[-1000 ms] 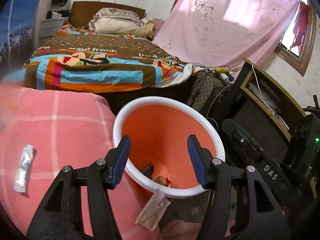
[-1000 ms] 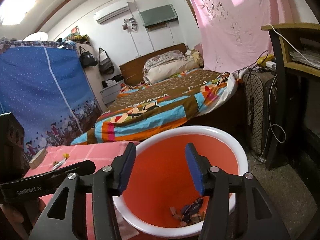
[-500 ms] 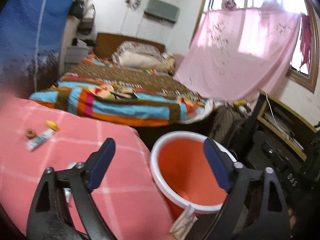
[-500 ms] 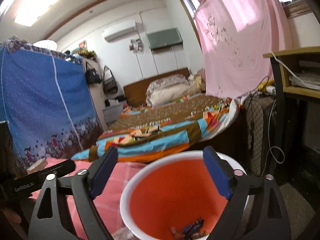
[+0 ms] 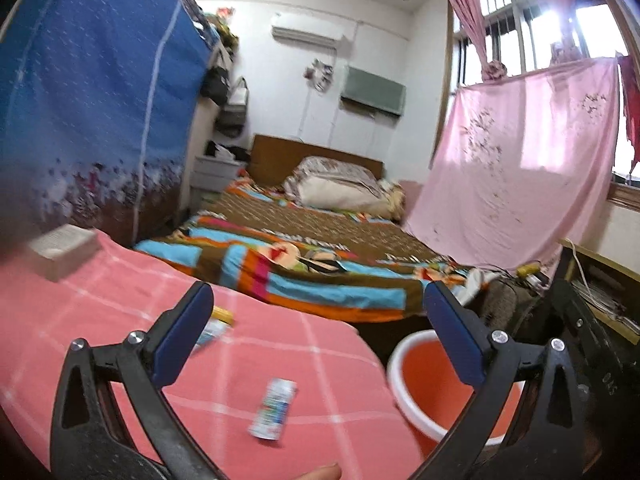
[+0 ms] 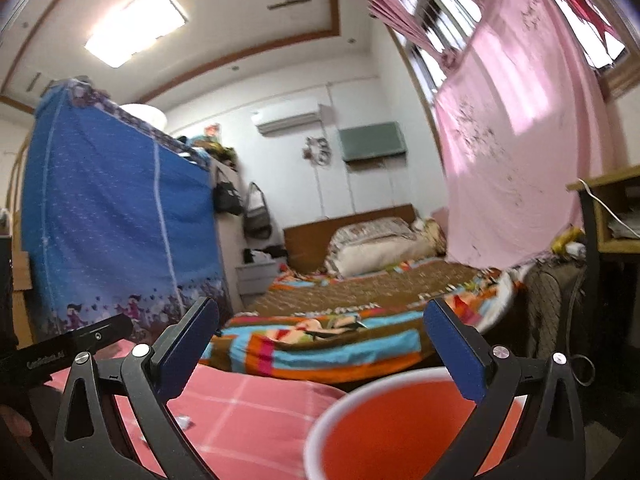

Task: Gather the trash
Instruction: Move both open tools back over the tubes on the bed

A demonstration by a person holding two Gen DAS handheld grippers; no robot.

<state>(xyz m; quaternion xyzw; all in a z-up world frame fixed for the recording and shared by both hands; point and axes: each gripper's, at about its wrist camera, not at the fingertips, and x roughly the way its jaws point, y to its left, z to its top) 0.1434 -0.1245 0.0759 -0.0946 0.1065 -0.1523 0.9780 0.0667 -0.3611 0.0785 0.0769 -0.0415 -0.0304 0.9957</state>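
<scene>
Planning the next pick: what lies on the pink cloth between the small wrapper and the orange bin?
In the left wrist view, only bare pink cloth lies between the wrapper and the orange bin.

My left gripper [image 5: 318, 336] is matt black plastic with smooth blue pads. Pink checked cloth covers the counter [image 5: 248, 360]; the orange bin [image 5: 424, 384] is glossy plastic.
</scene>
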